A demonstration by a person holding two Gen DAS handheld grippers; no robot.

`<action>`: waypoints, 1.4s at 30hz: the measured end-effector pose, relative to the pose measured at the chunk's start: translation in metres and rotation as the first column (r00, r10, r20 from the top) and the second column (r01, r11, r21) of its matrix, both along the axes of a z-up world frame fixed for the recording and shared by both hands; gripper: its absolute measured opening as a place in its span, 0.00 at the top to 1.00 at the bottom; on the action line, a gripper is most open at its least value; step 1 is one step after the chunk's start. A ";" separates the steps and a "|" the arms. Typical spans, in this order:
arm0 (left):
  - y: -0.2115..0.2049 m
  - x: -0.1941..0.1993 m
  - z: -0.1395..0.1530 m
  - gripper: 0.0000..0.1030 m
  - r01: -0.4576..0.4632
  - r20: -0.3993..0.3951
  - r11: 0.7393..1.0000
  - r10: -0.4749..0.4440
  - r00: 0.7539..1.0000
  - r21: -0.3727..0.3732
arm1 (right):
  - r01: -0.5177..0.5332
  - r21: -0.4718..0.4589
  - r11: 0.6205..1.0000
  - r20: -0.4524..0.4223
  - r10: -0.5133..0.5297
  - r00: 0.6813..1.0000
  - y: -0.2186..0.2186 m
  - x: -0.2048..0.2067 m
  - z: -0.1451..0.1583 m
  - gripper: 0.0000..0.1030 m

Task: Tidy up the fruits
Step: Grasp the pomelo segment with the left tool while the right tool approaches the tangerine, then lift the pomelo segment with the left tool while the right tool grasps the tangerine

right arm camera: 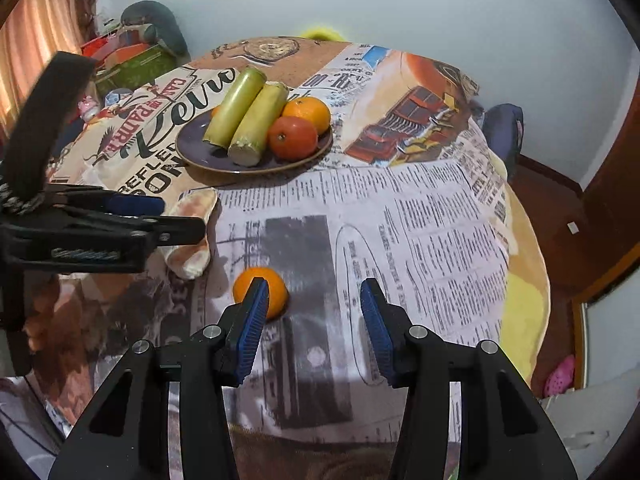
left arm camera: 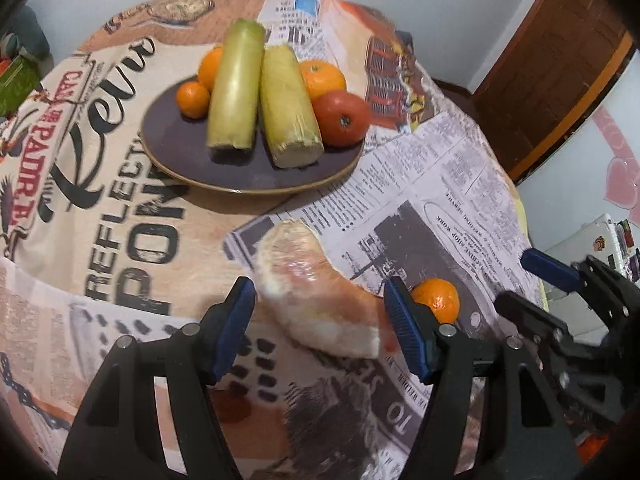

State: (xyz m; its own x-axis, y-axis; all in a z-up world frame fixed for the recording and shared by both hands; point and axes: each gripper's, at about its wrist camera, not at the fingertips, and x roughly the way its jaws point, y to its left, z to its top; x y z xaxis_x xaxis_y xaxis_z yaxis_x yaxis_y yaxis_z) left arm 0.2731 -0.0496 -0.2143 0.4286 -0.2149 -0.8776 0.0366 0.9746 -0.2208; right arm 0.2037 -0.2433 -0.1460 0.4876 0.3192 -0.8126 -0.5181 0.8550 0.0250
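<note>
A dark plate [left arm camera: 192, 152] [right arm camera: 192, 148] at the table's far side holds two pale green stalks [left arm camera: 236, 88] [right arm camera: 234, 108], oranges [left arm camera: 322, 76] [right arm camera: 308, 114] and a red tomato [left arm camera: 344, 118] [right arm camera: 294, 138]. A plastic-wrapped pinkish fruit wedge [left arm camera: 316, 288] [right arm camera: 192, 232] lies on the cloth. My left gripper [left arm camera: 320, 308] is open, its jaws on either side of the wedge and apart from it. A small orange [left arm camera: 438, 300] [right arm camera: 262, 290] lies to the wedge's right. My right gripper [right arm camera: 312, 320] is open, just right of that orange, and shows in the left wrist view [left arm camera: 548, 280].
A round table carries a printed newspaper-pattern cloth [left arm camera: 460, 184] [right arm camera: 420, 220]. Boxes and clutter [right arm camera: 132, 56] stand beyond the table's left edge. A brown door [left arm camera: 552, 80] stands at the right. A dark chair [right arm camera: 504, 132] sits beyond the table's right edge.
</note>
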 end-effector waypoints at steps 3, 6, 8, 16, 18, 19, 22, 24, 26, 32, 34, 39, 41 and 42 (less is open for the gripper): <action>-0.010 0.001 -0.002 0.32 0.005 0.009 0.999 -0.006 1.000 0.042 | -0.001 0.013 1.000 -0.008 0.002 1.000 -0.003 -0.001 -0.003 0.57; -0.014 0.001 -0.003 0.30 0.029 0.023 0.997 -0.031 0.999 0.069 | -0.011 0.026 1.000 -0.017 0.011 1.000 -0.002 -0.002 -0.007 0.57; -0.013 0.001 -0.005 0.30 0.041 0.022 0.996 -0.043 0.999 0.076 | -0.018 0.032 0.999 -0.022 0.019 1.000 0.001 -0.003 -0.009 0.57; 0.021 -0.007 -0.008 0.49 0.064 0.009 0.995 -0.065 0.998 0.071 | -0.048 0.061 0.997 -0.047 0.050 0.998 0.013 -0.006 -0.018 0.57; 0.030 -0.009 -0.008 0.54 0.072 0.008 0.994 -0.073 0.997 0.083 | -0.056 0.064 0.996 -0.052 0.059 0.997 0.017 -0.005 -0.020 0.57; 0.033 -0.010 -0.007 0.59 0.074 0.007 0.994 -0.075 0.997 0.081 | -0.058 0.065 0.996 -0.055 0.061 0.997 0.019 -0.005 -0.022 0.57; 0.036 -0.010 -0.006 0.70 0.074 0.013 0.994 -0.075 0.997 0.078 | -0.060 0.066 0.996 -0.067 0.065 0.996 0.025 -0.004 -0.026 0.57; 0.036 -0.009 -0.007 0.70 0.071 0.014 0.994 -0.073 0.997 0.078 | -0.059 0.067 0.996 -0.074 0.064 0.995 0.029 -0.003 -0.028 0.57; 0.036 -0.008 -0.008 0.70 0.068 0.012 0.995 -0.069 0.998 0.070 | -0.057 0.063 0.996 -0.086 0.062 0.994 0.032 -0.002 -0.031 0.57; 0.039 -0.007 -0.014 0.50 0.045 -0.046 0.999 -0.045 0.998 -0.001 | -0.045 0.065 0.997 -0.102 0.051 0.993 0.035 0.001 -0.036 0.57; 0.031 -0.010 -0.016 0.49 0.071 -0.031 0.996 -0.069 0.997 0.050 | -0.048 0.065 0.997 -0.100 0.054 0.993 0.035 0.002 -0.036 0.57; 0.019 -0.012 -0.021 0.49 0.073 0.005 0.990 -0.074 0.997 0.117 | -0.036 0.078 0.996 -0.106 0.044 0.993 0.035 0.004 -0.037 0.57; 0.016 -0.011 -0.022 0.52 0.088 0.020 0.986 -0.092 0.996 0.142 | -0.032 0.082 0.996 -0.107 0.041 0.993 0.035 0.004 -0.038 0.57; 0.013 -0.009 -0.022 0.55 0.100 0.030 0.982 -0.106 0.994 0.157 | -0.030 0.081 0.996 -0.104 0.038 0.994 0.036 0.004 -0.038 0.59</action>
